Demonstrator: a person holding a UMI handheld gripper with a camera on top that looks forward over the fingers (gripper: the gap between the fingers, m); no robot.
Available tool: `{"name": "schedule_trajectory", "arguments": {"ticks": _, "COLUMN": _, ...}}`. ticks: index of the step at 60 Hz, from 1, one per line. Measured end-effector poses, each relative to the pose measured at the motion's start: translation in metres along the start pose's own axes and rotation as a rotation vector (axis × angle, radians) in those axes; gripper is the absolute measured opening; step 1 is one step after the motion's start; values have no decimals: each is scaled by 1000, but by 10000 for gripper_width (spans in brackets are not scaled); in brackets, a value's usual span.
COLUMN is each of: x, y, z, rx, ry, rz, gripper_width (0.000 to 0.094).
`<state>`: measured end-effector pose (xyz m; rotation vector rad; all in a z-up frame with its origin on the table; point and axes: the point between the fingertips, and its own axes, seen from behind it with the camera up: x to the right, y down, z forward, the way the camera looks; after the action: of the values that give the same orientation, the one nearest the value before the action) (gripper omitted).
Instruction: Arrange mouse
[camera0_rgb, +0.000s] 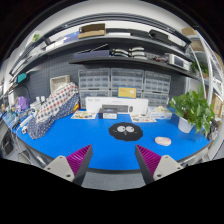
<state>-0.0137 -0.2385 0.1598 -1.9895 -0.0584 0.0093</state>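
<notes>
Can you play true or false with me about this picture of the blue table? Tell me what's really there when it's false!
1. The table top is blue. True.
2. The hand-held gripper squeezes the white computer mouse. False: its purple-padded fingers are open with nothing between them, and the mouse lies on the table beyond the finger on the mouse's side.
3. A round black mat lies on the table ahead of the fingers. True.
4. The leafy green plant in a white pot stands on the high shelf. False: it stands on the table near the mouse.
5. A patterned cloth bundle lies at the table's far side from the plant. True.
</notes>
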Motion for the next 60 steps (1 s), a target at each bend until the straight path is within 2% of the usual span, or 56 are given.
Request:
{"name": "schedule_trajectory", "arguments": {"ticks": 16, "x": 37, "y": 54, "z": 18, "rx": -84, "ry": 26, "rz": 32, "gripper_width": 865}}
{"name": "schedule_trajectory", "arguments": {"ticks": 29, "x": 120, "y": 100, "z": 43, "rx": -158, "ry": 94, "rz": 22, "gripper_width": 867}}
{"name": "schedule_trajectory", "arguments": {"ticks": 43, "x": 226, "y": 107, "z": 97, "rx": -200, "ry": 163, "rz": 39, "gripper_width": 860}}
{"name": "schedule_trajectory", "arguments": {"ticks": 60, "x": 304, "y": 106, "z": 180, "rx": -251, "ry": 125, "rz": -12, "gripper_width": 854}}
